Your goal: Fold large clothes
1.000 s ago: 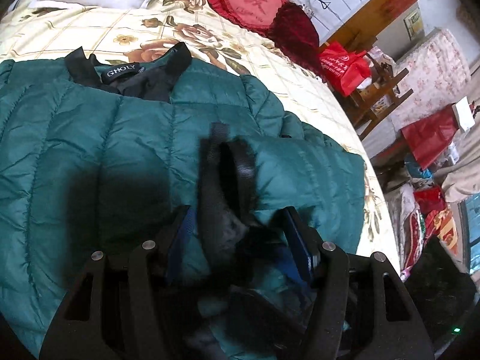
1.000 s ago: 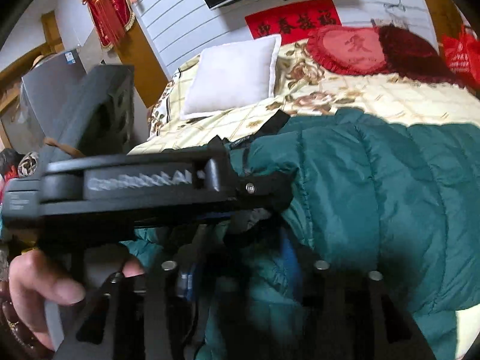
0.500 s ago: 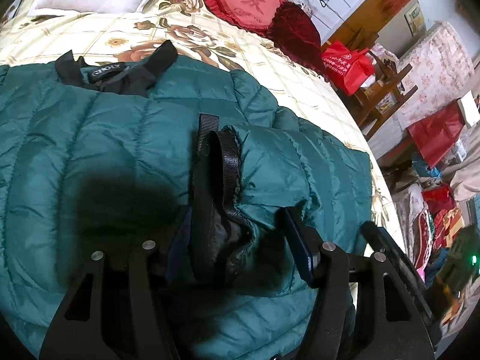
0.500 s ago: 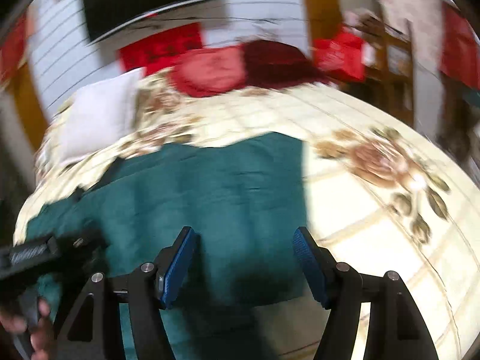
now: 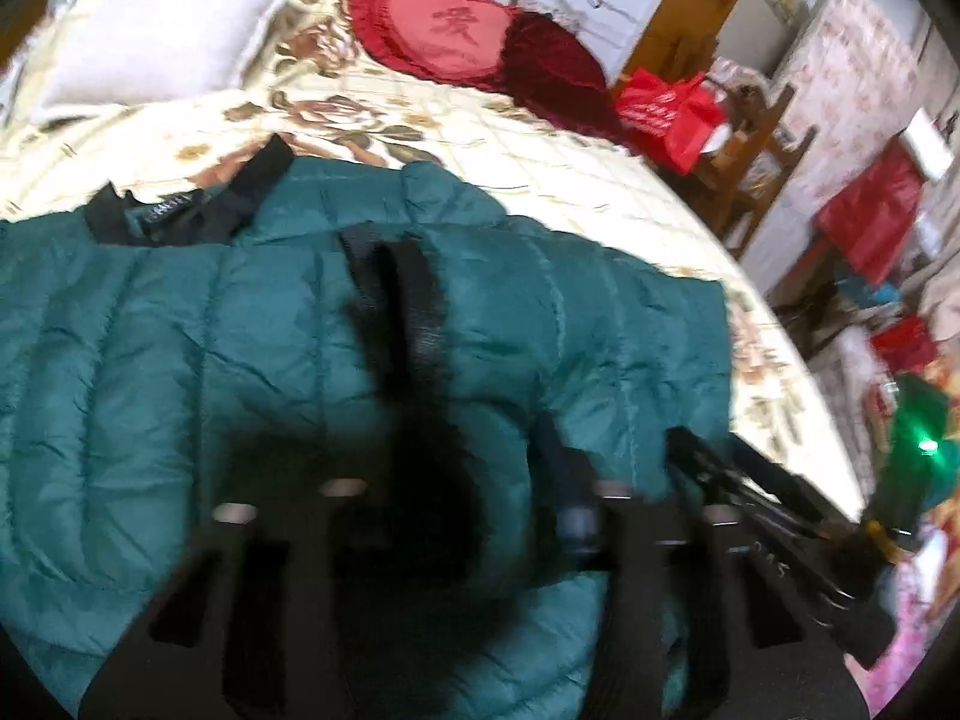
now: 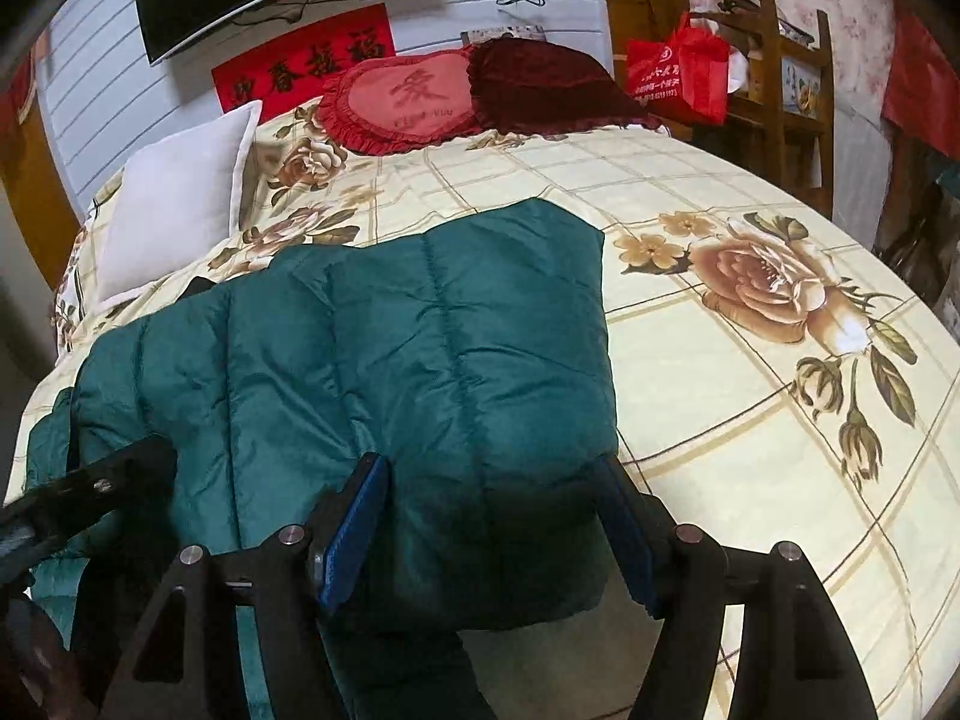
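Note:
A dark green quilted puffer jacket (image 5: 180,372) lies on the floral bedspread (image 5: 480,144), its black collar (image 5: 198,210) toward the pillows. A sleeve with a black cuff (image 5: 396,300) lies folded over the jacket's body. My left gripper (image 5: 444,480) is blurred; its jaws stand apart around the cuff's near end. The jacket also shows in the right wrist view (image 6: 390,348), sleeve folded in, right edge straight. My right gripper (image 6: 492,516) is open, just above the jacket's near edge.
A white pillow (image 6: 174,204) and two red cushions (image 6: 414,102) lie at the head of the bed. A wooden chair with a red bag (image 6: 684,72) stands beside the bed at the right. Bare bedspread (image 6: 750,360) lies right of the jacket.
Both grippers let go of the sleeve they held a second ago. The sleeve now lies folded on the jacket. The right gripper swung right and back; the left one pulled back.

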Demonstrator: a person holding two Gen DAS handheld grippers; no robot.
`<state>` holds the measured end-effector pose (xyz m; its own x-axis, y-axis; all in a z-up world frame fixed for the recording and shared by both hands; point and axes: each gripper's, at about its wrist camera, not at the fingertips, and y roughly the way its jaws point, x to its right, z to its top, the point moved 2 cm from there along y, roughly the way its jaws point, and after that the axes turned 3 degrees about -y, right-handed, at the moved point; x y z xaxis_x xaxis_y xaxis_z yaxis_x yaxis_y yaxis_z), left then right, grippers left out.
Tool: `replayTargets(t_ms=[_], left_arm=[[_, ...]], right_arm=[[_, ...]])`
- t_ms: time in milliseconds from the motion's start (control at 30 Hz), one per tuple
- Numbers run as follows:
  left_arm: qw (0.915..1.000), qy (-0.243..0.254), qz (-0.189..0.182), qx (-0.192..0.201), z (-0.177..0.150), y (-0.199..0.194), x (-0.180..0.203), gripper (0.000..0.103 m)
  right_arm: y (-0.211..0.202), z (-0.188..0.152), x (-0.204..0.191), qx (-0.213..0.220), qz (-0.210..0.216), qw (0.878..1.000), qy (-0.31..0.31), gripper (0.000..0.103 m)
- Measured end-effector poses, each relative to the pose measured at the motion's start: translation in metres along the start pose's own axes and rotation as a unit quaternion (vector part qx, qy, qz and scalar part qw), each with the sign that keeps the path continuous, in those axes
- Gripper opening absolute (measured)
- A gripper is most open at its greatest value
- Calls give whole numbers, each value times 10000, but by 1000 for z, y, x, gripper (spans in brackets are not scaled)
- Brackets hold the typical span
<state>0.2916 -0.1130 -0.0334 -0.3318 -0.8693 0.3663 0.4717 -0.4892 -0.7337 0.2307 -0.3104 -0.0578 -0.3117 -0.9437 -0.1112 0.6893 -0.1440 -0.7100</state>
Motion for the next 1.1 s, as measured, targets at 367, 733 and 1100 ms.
replayTargets(t_ms=[367,733,1100], left_arm=[[9954,-134,312,891,2,-53,-19,11],[9862,-771,611,1334,22,-134,-116,11],[9801,-1123,1170,1141,-5,-157,-212,11]], right_arm=[[-15,5,3,168,-13,9998,103,69],[-21,5,3,250,-27,9993,268,69],[-29,8,-11,488,5,9985,233,69]])
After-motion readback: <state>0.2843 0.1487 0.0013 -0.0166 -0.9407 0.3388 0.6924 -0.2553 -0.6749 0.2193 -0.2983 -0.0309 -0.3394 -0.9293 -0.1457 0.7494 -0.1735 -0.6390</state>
